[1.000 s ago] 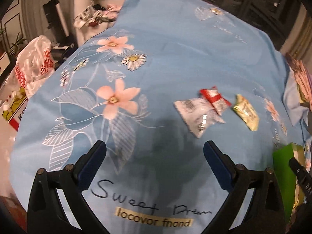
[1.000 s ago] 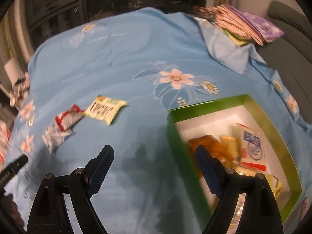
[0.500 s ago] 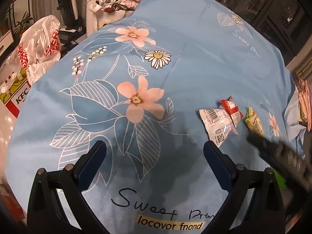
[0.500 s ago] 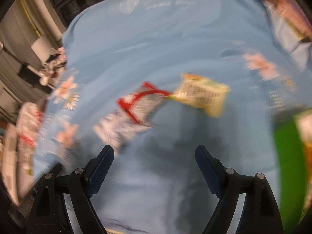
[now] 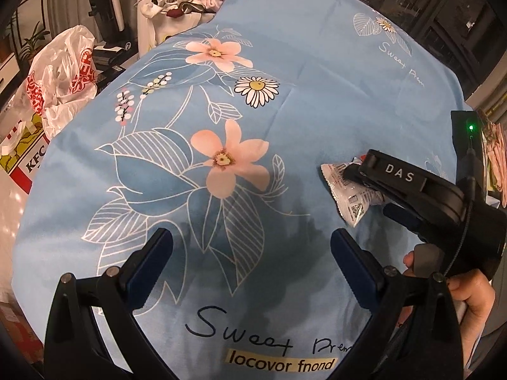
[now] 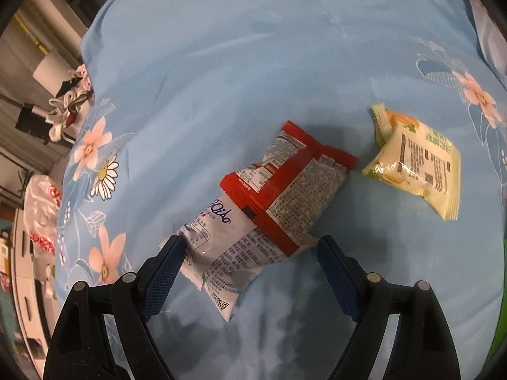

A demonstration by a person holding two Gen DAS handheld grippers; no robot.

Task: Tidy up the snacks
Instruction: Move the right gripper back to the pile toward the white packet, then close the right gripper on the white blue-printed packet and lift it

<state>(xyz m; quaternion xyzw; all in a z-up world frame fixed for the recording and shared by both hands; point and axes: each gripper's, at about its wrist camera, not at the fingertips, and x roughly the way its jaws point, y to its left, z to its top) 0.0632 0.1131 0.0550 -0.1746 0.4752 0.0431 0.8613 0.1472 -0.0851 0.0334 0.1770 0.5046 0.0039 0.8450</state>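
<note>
Lying crinkled between the right gripper (image 6: 250, 250)'s parted, just-narrowing jaws — a white packet (image 6: 218, 253), red packet (image 6: 285, 186) overlapping.

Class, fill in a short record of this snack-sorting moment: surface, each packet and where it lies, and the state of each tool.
Surface: blue floral cloth
White packet: flat on the cloth, between the right tool's fingers
Red packet: lies partly over the white packet
Yellow-green packet: apart, to the right of the red one
Right tool: open, jaws just closing a little, pads not pressing the packets
Left tool: open, nothing between its fingers
Green box: only an edge shows
</note>
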